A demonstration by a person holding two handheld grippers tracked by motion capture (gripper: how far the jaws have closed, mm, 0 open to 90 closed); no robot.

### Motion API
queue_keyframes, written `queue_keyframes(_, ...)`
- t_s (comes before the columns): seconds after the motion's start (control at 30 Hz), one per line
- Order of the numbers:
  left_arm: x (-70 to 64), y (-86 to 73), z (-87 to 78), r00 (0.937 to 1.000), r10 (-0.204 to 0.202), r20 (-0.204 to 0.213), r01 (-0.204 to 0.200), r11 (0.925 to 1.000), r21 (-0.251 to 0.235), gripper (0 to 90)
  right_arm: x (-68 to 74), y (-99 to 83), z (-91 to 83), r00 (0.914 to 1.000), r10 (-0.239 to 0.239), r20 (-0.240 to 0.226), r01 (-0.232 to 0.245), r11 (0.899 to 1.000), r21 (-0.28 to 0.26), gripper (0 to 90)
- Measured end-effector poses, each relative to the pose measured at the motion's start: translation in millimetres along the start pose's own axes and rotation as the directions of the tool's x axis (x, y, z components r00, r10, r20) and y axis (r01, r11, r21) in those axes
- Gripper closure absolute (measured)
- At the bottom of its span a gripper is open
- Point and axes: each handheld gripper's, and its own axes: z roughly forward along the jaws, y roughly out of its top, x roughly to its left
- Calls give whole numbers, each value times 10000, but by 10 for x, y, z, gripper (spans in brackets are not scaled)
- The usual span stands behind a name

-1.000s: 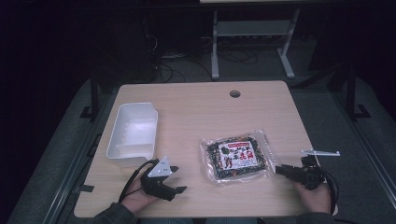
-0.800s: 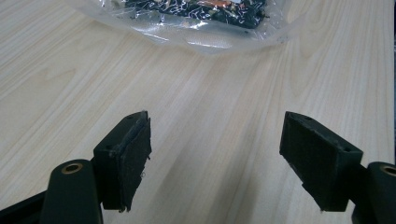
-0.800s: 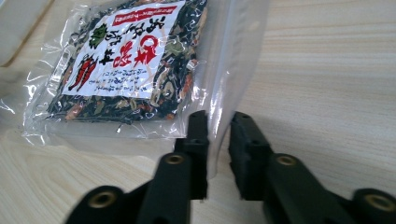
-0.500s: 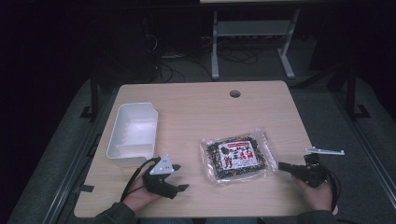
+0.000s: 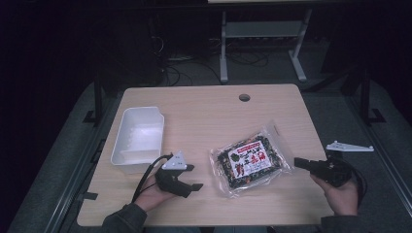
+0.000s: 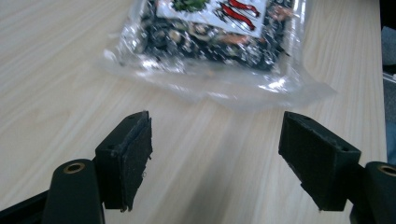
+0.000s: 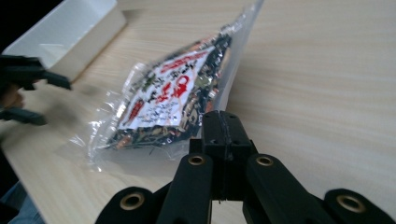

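A clear plastic bag [image 5: 250, 160] of dark dried food with a white and red label lies flat on the wooden table [image 5: 209, 111], right of centre. My left gripper [image 5: 193, 177] rests low on the table just left of the bag, open, its fingers aimed at it. In the left gripper view the bag [image 6: 210, 37] lies ahead of the left gripper [image 6: 224, 158], with bare wood between the pads. My right gripper [image 5: 297, 163] is shut, its tip at the bag's right edge. The right gripper view shows that right gripper [image 7: 224, 123] against the bag [image 7: 168, 98]; whether film is pinched is unclear.
An empty white tray [image 5: 138, 138] stands at the table's left side, behind my left gripper; the right gripper view has the tray [image 7: 65, 32] at its far left. A round cable hole [image 5: 244, 97] sits near the far edge. Dark floor and a metal frame [image 5: 262, 43] lie beyond.
My left gripper has crept a little toward the bag. The right gripper has shifted slightly away from me along the bag's right edge. The bag has stayed put.
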Motion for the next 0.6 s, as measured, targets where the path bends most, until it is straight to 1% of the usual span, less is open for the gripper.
queue_keyframes(0.03,4,31,18,10000,10,13,-10,10000,-28,252,0,0,0,10000,0,0,0,10000,0,900)
queue_keyframes(0.07,11,89,61,9999,-68,92,70,9998,-178,252,33,68,-67,9994,-328,-65,328,9995,0,900)
queue_keyframes(0.1,11,89,61,9999,-68,92,70,9998,-178,252,51,100,-105,9989,-463,-83,463,9989,-31,900)
queue_keyframes(0.13,18,118,90,9998,-82,161,85,9998,-173,252,51,100,-105,9989,-463,-83,463,9989,-31,900)
queue_keyframes(0.17,25,148,121,9999,-45,165,48,9999,-132,253,87,160,-177,9970,-752,-162,751,9971,-77,900)
queue_keyframes(0.2,44,205,191,9996,-109,255,112,9999,-117,253,107,188,-210,9959,-887,-163,885,9960,-91,900)
queue_keyframes(0.23,44,205,191,9996,-109,255,112,9999,-117,253,107,188,-210,9959,-887,-163,885,9960,-91,900)
queue_keyframes(0.3,61,268,255,9994,-132,330,137,9998,-157,253,150,238,-275,9928,-1178,-218,1174,9929,-177,900)
queue_keyframes(0.33,69,301,285,9990,-180,398,187,9996,-191,253,171,260,-304,9907,-1337,-256,1331,9908,-226,900)
queue_keyframes(0.37,78,337,317,9988,-163,457,171,9997,-174,253,212,302,-357,9861,-1620,-367,1607,9864,-345,900)
queue_keyframes(0.4,80,373,350,9988,-148,476,155,9998,-155,253,212,302,-357,9861,-1620,-367,1607,9864,-345,900)
queue_keyframes(0.43,86,446,412,9984,-179,545,191,9996,-222,252,251,344,-397,9807,-1896,-468,1879,9814,-391,900)
queue_keyframes(0.47,86,446,412,9984,-179,545,191,9996,-222,250,251,344,-397,9807,-1896,-468,1879,9814,-391,900)
queue_keyframes(0.5,90,482,442,9983,-184,562,198,9995,-245,250,269,367,-416,9775,-2047,-498,2029,9784,-387,900)
queue_keyframes(0.53,94,519,473,9985,-149,528,162,9996,-247,239,308,413,-454,9723,-2260,-590,2238,9738,-412,900)
queue_keyframes(0.57,97,553,505,9985,-146,530,160,9995,-261,239,308,413,-454,9723,-2260,-590,2238,9738,-412,900)
queue_keyframes(0.6,104,586,539,9976,-184,671,200,9996,-219,239,352,461,-495,9647,-2523,-754,2490,9672,-499,900)
